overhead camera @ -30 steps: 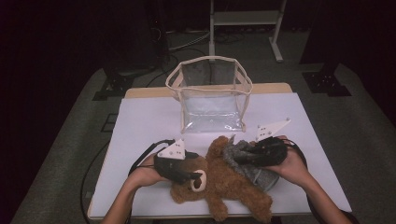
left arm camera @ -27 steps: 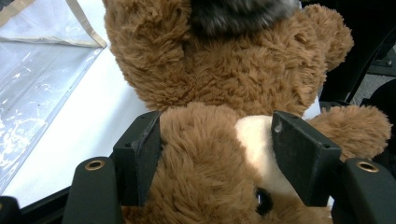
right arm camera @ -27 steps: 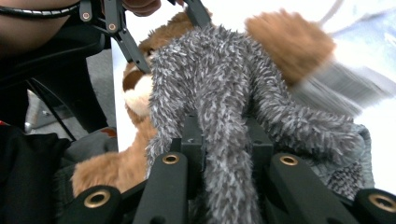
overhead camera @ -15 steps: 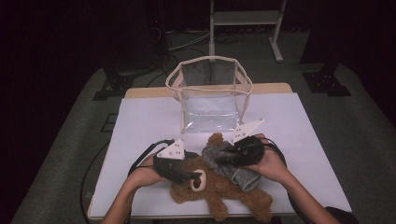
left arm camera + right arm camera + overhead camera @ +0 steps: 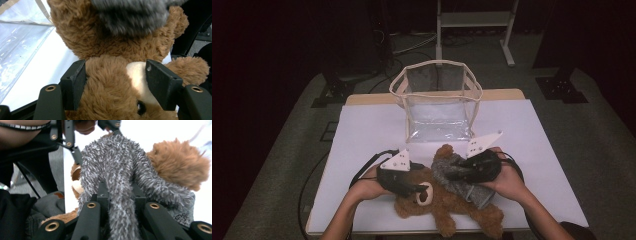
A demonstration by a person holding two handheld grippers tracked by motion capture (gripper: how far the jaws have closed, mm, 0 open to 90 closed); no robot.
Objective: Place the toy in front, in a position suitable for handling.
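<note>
A: Which parts are hidden or cut off?

B: In the high view, the left hand-held gripper covers part of the teddy bear's head, and the grey knitted garment hides much of its torso. In the left gripper view, the garment is blurred at the top edge, and the bear's face is cut off at the bottom; one dark eye is visible. In the right gripper view, the inner jaw faces are buried in grey pile.

A: State of each hand-held gripper?

B: Left: both jaws press against the sides of the bear's head, gripping it. Right hand-held gripper: jaws nearly together, clamped on a fold of the garment.

A: Location of the bear?

B: It lies on the white-covered bench, at the near edge, between the two hands, with the garment draped over its body.

A: Containers?

B: One clear plastic bag with beige trim stands upright behind the bear, open at the top. No contents can be made out inside it.
</note>
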